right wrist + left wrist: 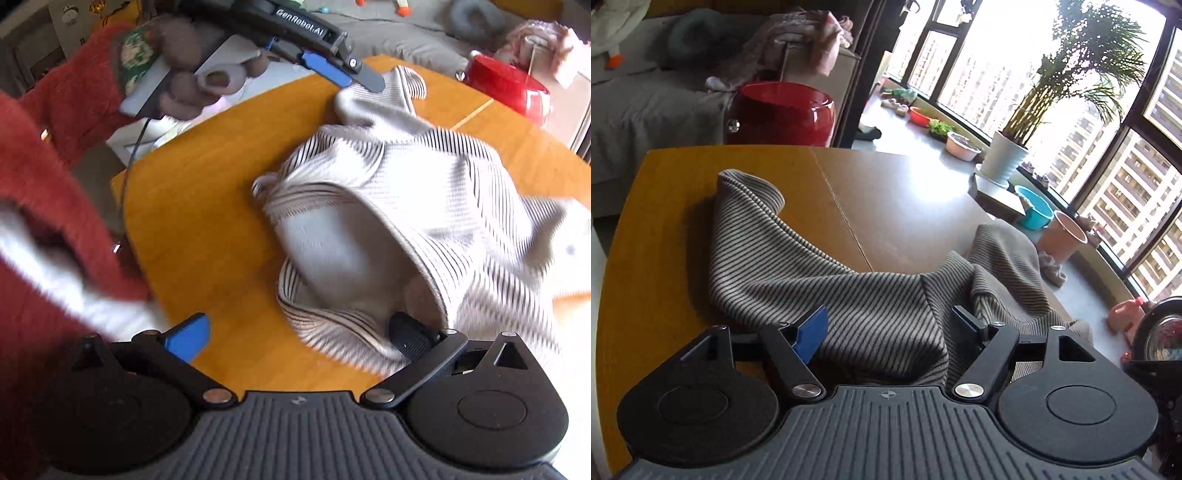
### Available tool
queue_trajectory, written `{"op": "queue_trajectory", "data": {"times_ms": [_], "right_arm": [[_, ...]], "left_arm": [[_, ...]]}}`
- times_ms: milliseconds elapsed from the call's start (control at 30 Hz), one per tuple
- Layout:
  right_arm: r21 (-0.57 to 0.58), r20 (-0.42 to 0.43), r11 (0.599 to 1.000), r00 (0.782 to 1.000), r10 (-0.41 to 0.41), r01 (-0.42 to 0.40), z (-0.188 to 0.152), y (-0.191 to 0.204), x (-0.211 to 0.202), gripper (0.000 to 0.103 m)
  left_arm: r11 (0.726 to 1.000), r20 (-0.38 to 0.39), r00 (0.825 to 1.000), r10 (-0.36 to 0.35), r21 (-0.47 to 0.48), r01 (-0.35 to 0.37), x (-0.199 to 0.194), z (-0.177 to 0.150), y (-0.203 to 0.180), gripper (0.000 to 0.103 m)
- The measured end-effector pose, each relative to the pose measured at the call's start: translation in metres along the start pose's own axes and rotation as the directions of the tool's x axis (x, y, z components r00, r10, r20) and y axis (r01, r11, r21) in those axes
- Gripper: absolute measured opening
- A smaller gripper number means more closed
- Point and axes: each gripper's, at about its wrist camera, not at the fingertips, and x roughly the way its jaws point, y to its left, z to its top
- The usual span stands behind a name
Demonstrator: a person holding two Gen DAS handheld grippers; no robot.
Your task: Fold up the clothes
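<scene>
Left wrist view, from the left: wooden worktop (665,206) running from 9 o'clock across the middle. Striped garment (820,273) crumpled on it, one sleeve-like end reaching up toward 11 o'clock, the bulk bunched toward 4 o'clock near the worktop's edge. Left hand-held gripper (890,325) at 6 o'clock, jaws standing well apart, cloth lying between the fingers with no pad pressing on it. Red stool (783,114) beyond the worktop at 11 o'clock. Potted palm (1004,155) at 2 o'clock by the window, blue basin (1034,212) at 3 o'clock.

Right wrist view, from the left: red fuzzy sleeve (48,155) filling 9 o'clock. Right hand-held gripper (295,336) at 6 o'clock, jaws spread wide; left finger over bare wood, right finger (410,336) tucked against the garment's striped hem, whether touching cannot be told through the blur. Garment heaped from centre to 3 o'clock, pale lining showing. Left hand-held gripper at 12 o'clock, above the garment's far end.
</scene>
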Motion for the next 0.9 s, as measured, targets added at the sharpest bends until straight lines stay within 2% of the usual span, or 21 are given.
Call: {"op": "queue_trajectory", "data": {"times_ms": [67,133,167,200,233,333,367,433,467,533,567,633,667,700,767,833,900], "right_arm": [[-0.006,0.023,1.0,1.0,-0.01,0.01,-0.003,0.009,-0.016,0.103],[-0.05,0.11,0.996,0.991,-0.071,0.077,0.01,0.018,-0.034,0.103],[-0.075,0.172,0.987,0.977,-0.125,0.14,0.019,0.022,-0.043,0.103],[-0.098,0.243,0.97,0.95,-0.195,0.224,0.031,0.026,-0.05,0.103],[-0.118,0.308,0.943,0.914,-0.263,0.311,0.044,0.027,-0.051,0.103],[-0.192,0.463,0.816,0.784,-0.414,0.545,0.085,0.024,-0.037,0.103],[-0.223,0.465,0.774,0.763,-0.45,0.592,0.094,0.019,-0.024,0.103],[-0.29,0.415,0.7,0.745,-0.523,0.653,0.11,0.002,0.009,0.103],[-0.31,0.376,0.69,0.751,-0.543,0.654,0.11,-0.006,0.02,0.103],[-0.329,0.275,0.708,0.781,-0.561,0.624,0.102,-0.024,0.035,0.103],[-0.301,0.22,0.755,0.813,-0.54,0.583,0.095,-0.03,0.034,0.103],[-0.199,0.128,0.871,0.893,-0.431,0.449,0.076,-0.034,0.022,0.103],[-0.167,0.102,0.914,0.928,-0.358,0.371,0.065,-0.028,0.015,0.103],[-0.187,0.078,0.932,0.95,-0.301,0.311,0.054,-0.016,0.011,0.103],[-0.296,0.024,0.931,0.976,-0.217,0.214,0.035,0.018,0.006,0.103],[-0.413,-0.007,0.9,0.987,-0.158,0.141,0.022,0.053,-0.002,0.103],[-0.418,0.07,0.896,0.989,-0.129,0.147,0.032,0.061,-0.024,0.103]], "left_arm": [[0.999,0.003,0.999,0.039,0.009,-0.039,0.004,-0.003,-0.005,0.078],[0.995,0.019,0.995,0.097,0.014,-0.097,0.006,-0.003,-0.008,0.079],[0.993,0.031,0.992,0.119,0.016,-0.12,0.005,-0.002,-0.009,0.081],[0.992,0.041,0.991,0.128,0.014,-0.129,0.003,-0.001,-0.008,0.083],[0.991,0.05,0.99,0.134,0.01,-0.135,0.001,0.0,-0.007,0.084],[0.987,0.079,0.984,0.159,-0.004,-0.159,-0.009,0.005,0.0,0.09],[0.986,0.087,0.982,0.17,-0.013,-0.169,-0.013,0.006,0.004,0.09],[0.986,0.094,0.982,0.167,-0.039,-0.164,-0.02,0.006,0.013,0.091],[0.987,0.093,0.983,0.158,-0.05,-0.154,-0.023,0.006,0.017,0.092],[0.988,0.089,0.986,0.141,-0.069,-0.135,-0.025,0.005,0.023,0.093],[0.989,0.083,0.988,0.134,-0.077,-0.127,-0.023,0.004,0.023,0.093],[0.991,0.077,0.99,0.121,-0.074,-0.115,-0.019,0.004,0.019,0.093],[0.991,0.074,0.991,0.115,-0.072,-0.109,-0.016,0.004,0.017,0.093],[0.992,0.071,0.992,0.108,-0.067,-0.104,-0.015,0.004,0.015,0.094],[0.994,0.066,0.993,0.096,-0.058,-0.092,-0.012,0.004,0.011,0.094],[0.995,0.064,0.994,0.09,-0.047,-0.087,-0.01,0.004,0.007,0.095],[0.995,0.066,0.994,0.092,-0.045,-0.09,-0.011,0.003,0.005,0.095]]}}
